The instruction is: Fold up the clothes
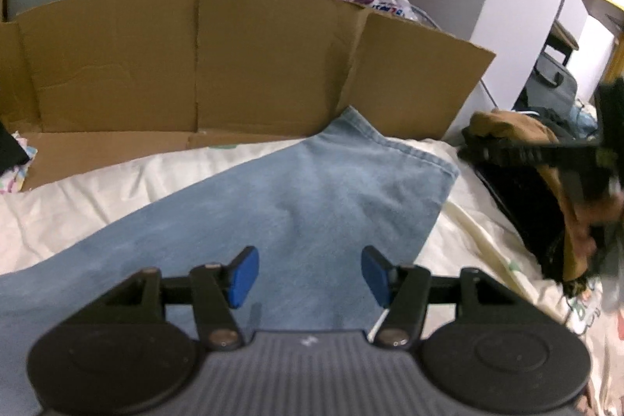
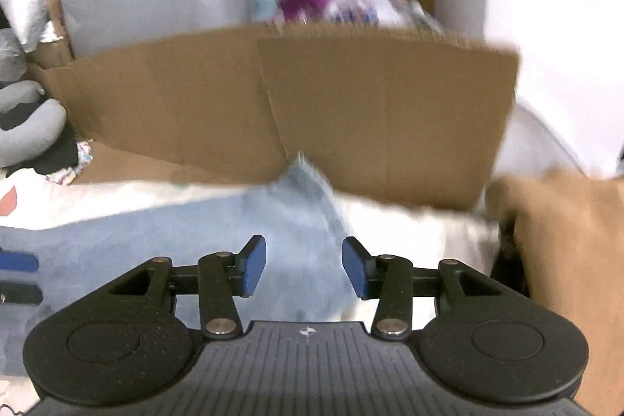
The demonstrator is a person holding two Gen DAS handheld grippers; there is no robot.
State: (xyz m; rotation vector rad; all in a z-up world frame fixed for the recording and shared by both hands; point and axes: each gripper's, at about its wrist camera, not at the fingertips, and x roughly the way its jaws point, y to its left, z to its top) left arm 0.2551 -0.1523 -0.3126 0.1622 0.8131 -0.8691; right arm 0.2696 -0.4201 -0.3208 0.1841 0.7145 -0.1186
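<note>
Light blue jeans lie flat on a cream bedsheet, with one hemmed leg end towards the cardboard. My left gripper hovers over the denim, open, with nothing between its blue pads. In the right wrist view, which is blurred, my right gripper is also open and empty, above the right edge of the jeans. A blue fingertip of the left gripper shows at that view's left edge. A person's hand with a blurred black tool is at the right edge of the left wrist view.
A flattened cardboard sheet stands like a wall behind the bed. A brown garment and a black one are piled at the right; the brown garment fills the right of the right wrist view. Grey soft items lie at the left.
</note>
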